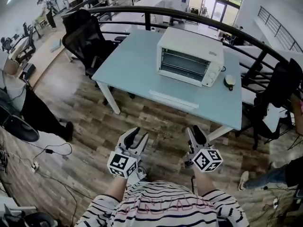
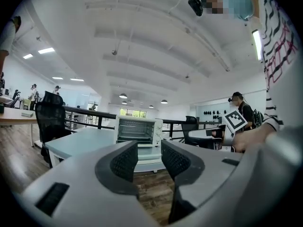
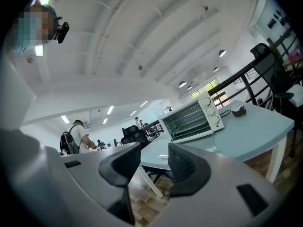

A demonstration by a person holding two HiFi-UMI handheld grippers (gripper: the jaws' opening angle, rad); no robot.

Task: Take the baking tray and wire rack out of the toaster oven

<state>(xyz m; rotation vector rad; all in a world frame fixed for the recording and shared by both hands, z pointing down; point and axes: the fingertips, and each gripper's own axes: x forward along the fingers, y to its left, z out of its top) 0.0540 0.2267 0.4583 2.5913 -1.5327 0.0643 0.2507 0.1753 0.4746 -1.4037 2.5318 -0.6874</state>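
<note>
The white toaster oven [image 1: 189, 56] stands on the pale blue table [image 1: 137, 65], well ahead of both grippers. Through its front I make out wire shelves [image 1: 183, 63]; the baking tray cannot be told apart from here. A white bar [image 1: 173, 100] lies on the table before the oven, seemingly the handle of its lowered door. My left gripper [image 1: 137, 135] and right gripper [image 1: 196, 134] hover over the wooden floor, short of the table. Both are open with nothing between the jaws. The left gripper view shows the left gripper [image 2: 149, 157] facing the oven [image 2: 138, 131]; the right gripper [image 3: 154, 162] sees the oven [image 3: 191, 120] off to its right.
A small round dark object [image 1: 229, 81] sits on the table right of the oven. Black office chairs [image 1: 87, 37] stand at the table's left, another [image 1: 279, 93] at its right. A black curved railing [image 1: 203, 20] runs behind. A person [image 1: 28, 108] stands left; cables [image 1: 45, 150] lie on the floor.
</note>
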